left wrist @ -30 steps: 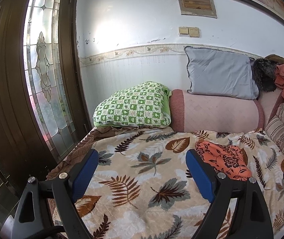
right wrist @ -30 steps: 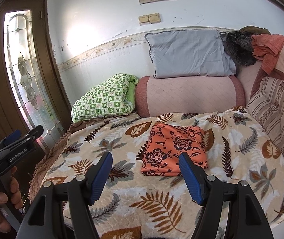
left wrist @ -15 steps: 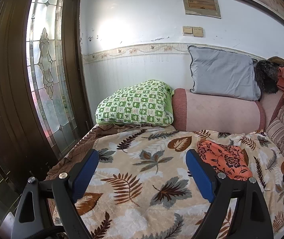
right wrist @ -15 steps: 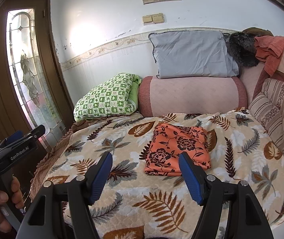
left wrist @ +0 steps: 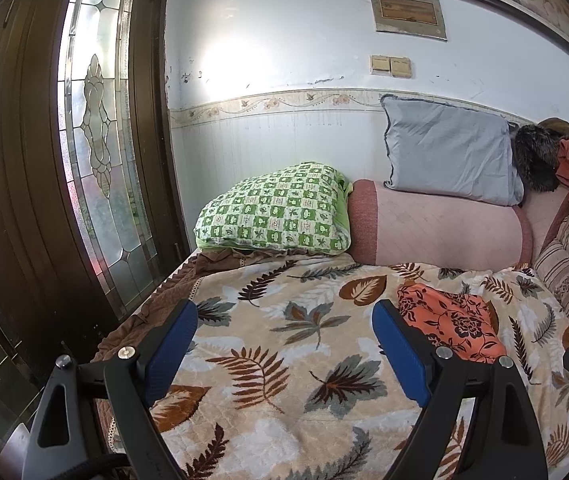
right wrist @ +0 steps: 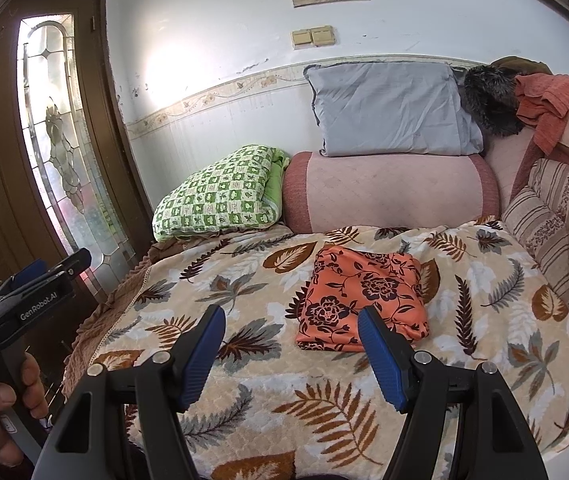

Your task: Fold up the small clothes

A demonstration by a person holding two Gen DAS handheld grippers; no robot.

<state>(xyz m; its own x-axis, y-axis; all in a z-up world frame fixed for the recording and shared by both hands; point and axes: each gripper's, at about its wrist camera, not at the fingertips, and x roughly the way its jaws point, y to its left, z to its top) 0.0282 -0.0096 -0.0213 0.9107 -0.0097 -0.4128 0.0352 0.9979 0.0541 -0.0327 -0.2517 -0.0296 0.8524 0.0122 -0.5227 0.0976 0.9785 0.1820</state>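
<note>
Room, left wrist view: your view takes in a white wall with a flowered border strip, a dark wooden door with a tall leaded-glass pane, and a bed under a plush leaf-print blanket.
Bedding, left wrist view: a green checked pillow lies beside a pink quilted bolster; a grey pillow leans on top of the bolster.
Task item, left wrist view: the folded orange floral cloth lies flat on the blanket, to the right of your tool.
Left gripper, left wrist view: your jaws stand wide apart with nothing between the ribbed blue pads, clear above the blanket.
Room, right wrist view: you see the same wall, two beige switches and a striped cushion at the right.
Task item, right wrist view: the orange floral cloth is a neat squarish bundle in the middle of the blanket, just beyond your right pad.
Right gripper, right wrist view: your jaws are released and empty, apart from the cloth.
Left hand, right wrist view: your fingers wrap the black handle at the left edge.
Writing, right wrist view: the left tool's body reads "GenRobot.AI".
</note>
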